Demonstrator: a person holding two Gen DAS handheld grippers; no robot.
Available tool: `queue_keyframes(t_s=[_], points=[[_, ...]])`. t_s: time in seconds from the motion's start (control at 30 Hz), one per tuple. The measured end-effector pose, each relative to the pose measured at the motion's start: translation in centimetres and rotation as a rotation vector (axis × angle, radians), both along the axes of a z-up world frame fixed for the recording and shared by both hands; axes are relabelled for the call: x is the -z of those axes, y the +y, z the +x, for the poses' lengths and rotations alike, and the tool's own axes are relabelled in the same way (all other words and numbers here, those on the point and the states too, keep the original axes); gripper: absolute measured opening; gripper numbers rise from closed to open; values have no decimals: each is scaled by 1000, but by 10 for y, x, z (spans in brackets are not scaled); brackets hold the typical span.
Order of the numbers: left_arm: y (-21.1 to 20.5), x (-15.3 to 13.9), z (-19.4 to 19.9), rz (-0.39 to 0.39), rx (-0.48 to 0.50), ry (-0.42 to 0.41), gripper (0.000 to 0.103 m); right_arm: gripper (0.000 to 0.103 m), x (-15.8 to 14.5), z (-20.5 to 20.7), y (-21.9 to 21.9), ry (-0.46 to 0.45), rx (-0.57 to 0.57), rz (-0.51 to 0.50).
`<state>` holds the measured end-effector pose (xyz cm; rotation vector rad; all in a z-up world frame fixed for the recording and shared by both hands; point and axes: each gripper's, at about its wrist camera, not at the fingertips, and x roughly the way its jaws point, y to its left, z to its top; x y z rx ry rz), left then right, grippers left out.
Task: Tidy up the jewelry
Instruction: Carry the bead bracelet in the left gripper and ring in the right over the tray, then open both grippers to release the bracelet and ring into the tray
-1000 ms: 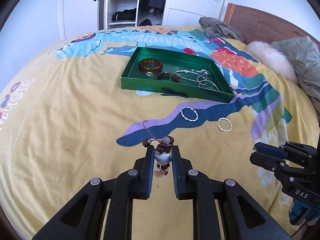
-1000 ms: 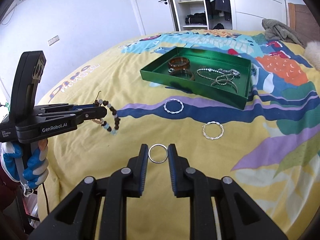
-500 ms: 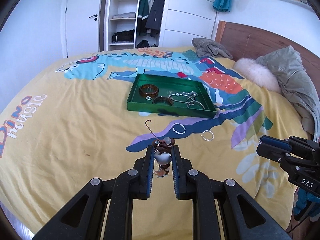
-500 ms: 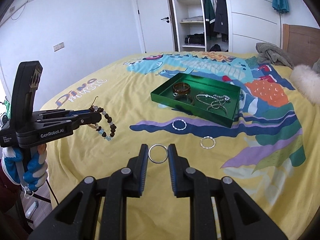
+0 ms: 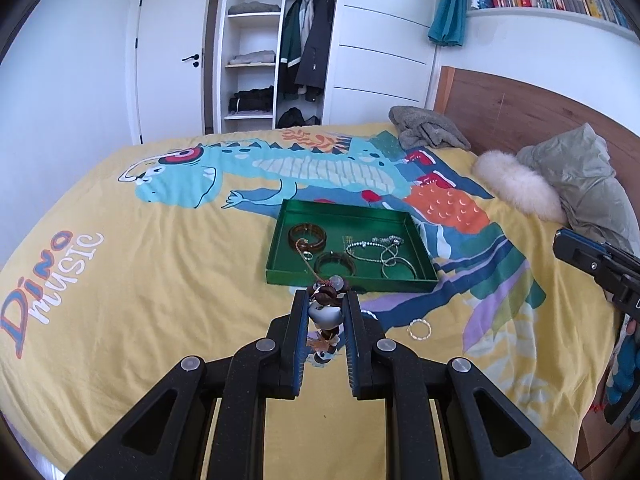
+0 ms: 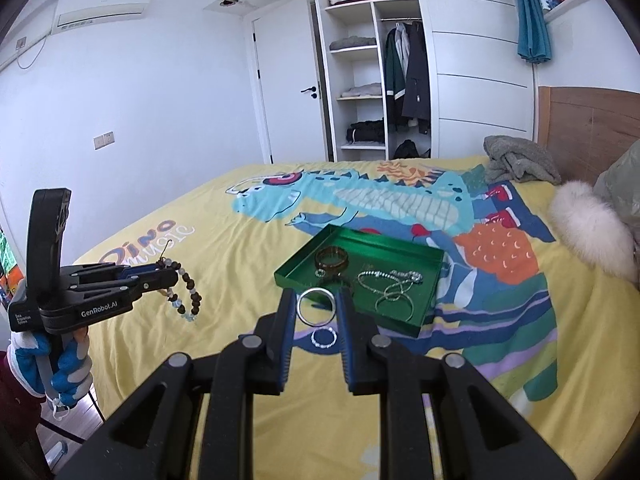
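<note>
My left gripper (image 5: pixel 325 300) is shut on a beaded bracelet (image 5: pixel 326 312) with brown and pale beads; it hangs from the jaws in the right wrist view (image 6: pixel 186 292). My right gripper (image 6: pixel 316 298) is shut on a plain silver ring bangle (image 6: pixel 316 306). Both are held high above the bed. A green tray (image 5: pixel 346 278) lies on the yellow bedspread and holds brown bangles (image 5: pixel 307 236), silver chains and hoops (image 5: pixel 384 256). A twisted silver bangle (image 5: pixel 419 328) lies on the bedspread before the tray; another shows between my right fingers (image 6: pixel 323 338).
The bed has a dinosaur-print cover (image 5: pixel 180 184). A grey garment (image 5: pixel 424 128), a white fluffy cushion (image 5: pixel 516 188) and a grey-green jacket (image 5: pixel 580 184) lie by the wooden headboard (image 5: pixel 520 108). An open wardrobe (image 5: pixel 280 48) stands behind.
Both grippers have risen well above the bed and tilted up, so the tray and room look farther off. Each keeps its hold on its piece.
</note>
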<state>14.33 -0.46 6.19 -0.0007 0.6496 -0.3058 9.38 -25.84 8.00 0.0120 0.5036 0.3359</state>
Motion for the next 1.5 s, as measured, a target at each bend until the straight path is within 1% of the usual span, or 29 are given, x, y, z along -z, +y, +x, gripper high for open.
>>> queue_keyframes(t_s=[0.1, 0.17, 0.23, 0.33, 0.4, 0.5, 0.63, 0.7, 0.8, 0.93, 1.07, 1.2, 1.3, 1.37, 1.5], points=[[-5, -11, 28, 5, 0, -2, 17, 19, -18, 23, -3, -27, 11, -12], [-10, -15, 48, 14, -1, -3, 17, 19, -27, 44, -4, -39, 18, -28], [-17, -16, 72, 25, -3, 0, 17, 19, -33, 65, -6, -45, 23, -25], [-24, -8, 110, 22, -3, 28, 17, 19, -36, 102, -12, -54, 37, -2], [-32, 4, 139, 37, -7, 50, 17, 19, -30, 126, -16, -49, 45, 7], [-42, 25, 182, 43, -11, 100, 17, 19, -10, 172, -21, -15, 60, 17], [-58, 59, 235, 51, -16, 165, 17, 19, 33, 234, -27, 60, 78, 22], [-69, 74, 260, 67, -14, 188, 17, 19, 56, 264, -29, 100, 89, 12], [-83, 95, 288, 87, -10, 214, 17, 19, 94, 306, -33, 164, 97, -12], [-92, 124, 315, 119, -13, 246, 17, 19, 141, 347, -34, 249, 95, -46], [-94, 147, 331, 140, -32, 275, 17, 19, 175, 374, -32, 345, 103, -83], [-91, 167, 340, 154, -59, 313, 17, 19, 197, 387, -30, 424, 121, -131], [-90, 180, 342, 166, -72, 345, 16, 19, 203, 388, -30, 450, 127, -143], [-91, 181, 339, 174, -72, 333, 17, 19, 204, 388, -30, 460, 130, -151], [-91, 180, 337, 181, -71, 341, 17, 20, 204, 390, -30, 470, 144, -163]])
